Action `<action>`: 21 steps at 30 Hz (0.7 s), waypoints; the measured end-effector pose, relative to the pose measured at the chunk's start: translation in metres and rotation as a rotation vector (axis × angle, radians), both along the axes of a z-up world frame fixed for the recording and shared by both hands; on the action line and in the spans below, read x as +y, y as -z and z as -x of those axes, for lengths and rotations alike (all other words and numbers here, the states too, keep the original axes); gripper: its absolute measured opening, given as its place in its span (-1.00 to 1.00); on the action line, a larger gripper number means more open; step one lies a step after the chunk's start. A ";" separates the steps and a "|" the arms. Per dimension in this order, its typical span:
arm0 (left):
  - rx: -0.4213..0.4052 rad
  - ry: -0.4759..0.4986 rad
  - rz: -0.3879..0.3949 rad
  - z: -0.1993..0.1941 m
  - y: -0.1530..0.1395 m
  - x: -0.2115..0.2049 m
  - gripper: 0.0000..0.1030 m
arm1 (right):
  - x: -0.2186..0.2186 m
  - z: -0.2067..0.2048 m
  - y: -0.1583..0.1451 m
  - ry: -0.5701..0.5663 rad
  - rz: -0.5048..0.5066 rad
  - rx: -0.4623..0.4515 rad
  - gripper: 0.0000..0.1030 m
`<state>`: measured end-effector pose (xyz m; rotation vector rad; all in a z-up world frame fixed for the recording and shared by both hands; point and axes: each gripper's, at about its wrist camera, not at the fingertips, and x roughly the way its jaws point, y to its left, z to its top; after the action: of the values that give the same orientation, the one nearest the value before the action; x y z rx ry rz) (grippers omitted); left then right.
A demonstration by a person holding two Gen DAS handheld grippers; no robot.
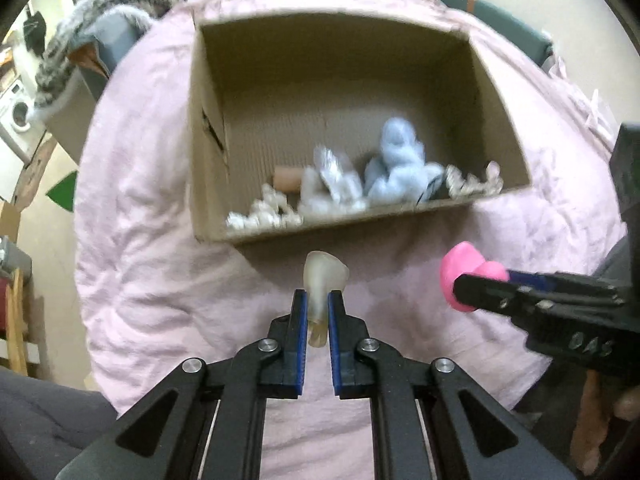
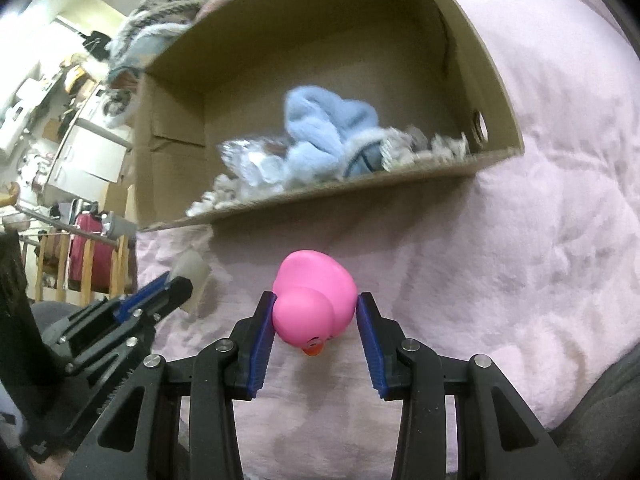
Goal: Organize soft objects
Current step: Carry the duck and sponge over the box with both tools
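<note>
My left gripper point(image 1: 318, 300) is shut on a translucent whitish soft toy point(image 1: 323, 280), held above the pink blanket point(image 1: 160, 280) just in front of the cardboard box point(image 1: 400, 210). My right gripper point(image 2: 316, 300) is shut on a pink rubber duck point(image 2: 314, 300), beak facing the camera; the duck also shows in the left wrist view point(image 1: 464, 276). The box point(image 2: 360, 184) holds a light blue fluffy cloth point(image 1: 396, 168), white knotted ropes point(image 1: 264, 216), a crinkly clear item point(image 1: 336, 178) and a tan cylinder point(image 1: 286, 178). The left gripper point(image 2: 176, 284) shows at the lower left of the right wrist view.
A striped grey knitted blanket point(image 1: 120, 8) lies behind the box on the left. A washing machine point(image 1: 16, 112) and room clutter are far left. A red suitcase point(image 2: 88, 248) and a wooden rack point(image 2: 60, 264) stand beside the bed.
</note>
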<state>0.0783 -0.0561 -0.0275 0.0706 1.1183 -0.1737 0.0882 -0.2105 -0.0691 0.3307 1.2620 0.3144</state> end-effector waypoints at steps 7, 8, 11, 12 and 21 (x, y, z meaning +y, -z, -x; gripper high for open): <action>-0.114 -0.056 0.027 -0.001 -0.042 0.022 -0.82 | 0.005 0.003 -0.037 -0.042 -0.017 -0.147 -0.17; -0.135 -0.069 0.030 -0.002 -0.048 0.027 -0.82 | 0.005 0.002 -0.042 -0.047 -0.012 -0.172 -0.17; -0.198 -0.098 0.042 -0.008 -0.063 0.039 -0.82 | 0.002 -0.004 -0.055 -0.048 -0.018 -0.222 -0.17; -0.212 -0.104 0.040 -0.011 -0.066 0.041 -0.82 | 0.002 -0.006 -0.060 -0.049 -0.020 -0.238 -0.17; -0.270 -0.143 0.043 -0.051 -0.076 0.048 -0.82 | -0.013 -0.041 -0.082 -0.034 -0.011 -0.311 -0.17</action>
<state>0.1295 -0.0078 0.0481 -0.0242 0.8461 -0.0575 0.1289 -0.2238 0.0129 0.2584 0.9616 0.3866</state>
